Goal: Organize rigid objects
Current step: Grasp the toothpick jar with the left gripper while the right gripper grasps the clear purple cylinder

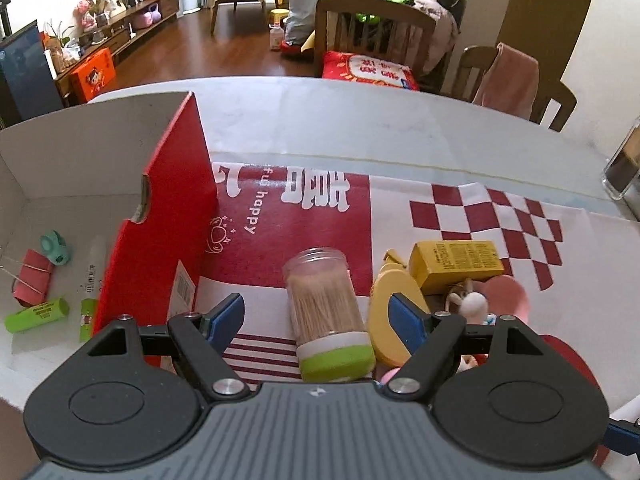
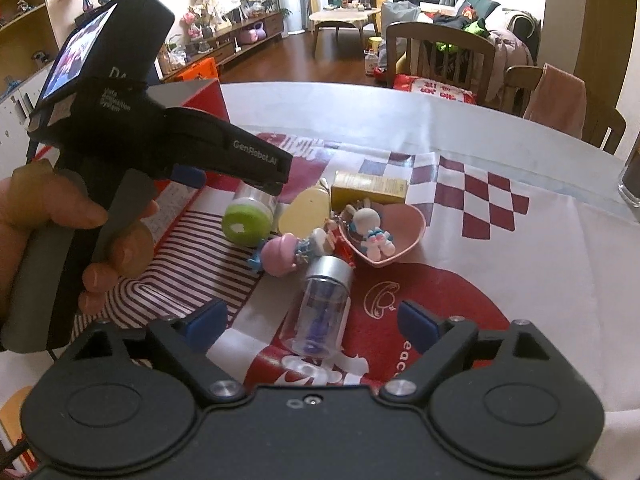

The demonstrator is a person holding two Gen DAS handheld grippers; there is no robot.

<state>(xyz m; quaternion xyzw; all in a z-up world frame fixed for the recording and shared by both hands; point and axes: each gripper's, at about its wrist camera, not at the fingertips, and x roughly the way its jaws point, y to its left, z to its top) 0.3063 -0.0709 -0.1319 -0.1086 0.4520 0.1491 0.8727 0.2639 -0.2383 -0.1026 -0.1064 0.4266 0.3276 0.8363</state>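
A clear toothpick jar (image 1: 324, 300) with a green cap lies on the red-and-white mat, cap toward me. My left gripper (image 1: 316, 318) is open and straddles it, its blue pads (image 1: 226, 316) clear of both sides. A red box (image 1: 160, 216) with a white inside stands just left. It holds a pink roll (image 1: 32, 280), green tubes (image 1: 36, 314) and a white pen (image 1: 94, 264). In the right wrist view a small clear vial (image 2: 324, 308) with a silver cap lies between the pads of my open right gripper (image 2: 314, 320), untouched.
Beyond the vial lie a pink figurine (image 2: 280, 254), a pink heart dish (image 2: 404, 236) holding a white figure (image 2: 374, 232), a yellow oval piece (image 2: 304, 212) and a yellow carton (image 2: 370, 188). A hand (image 2: 120, 240) holds the left gripper's body at left. A glass (image 2: 632, 176) stands far right.
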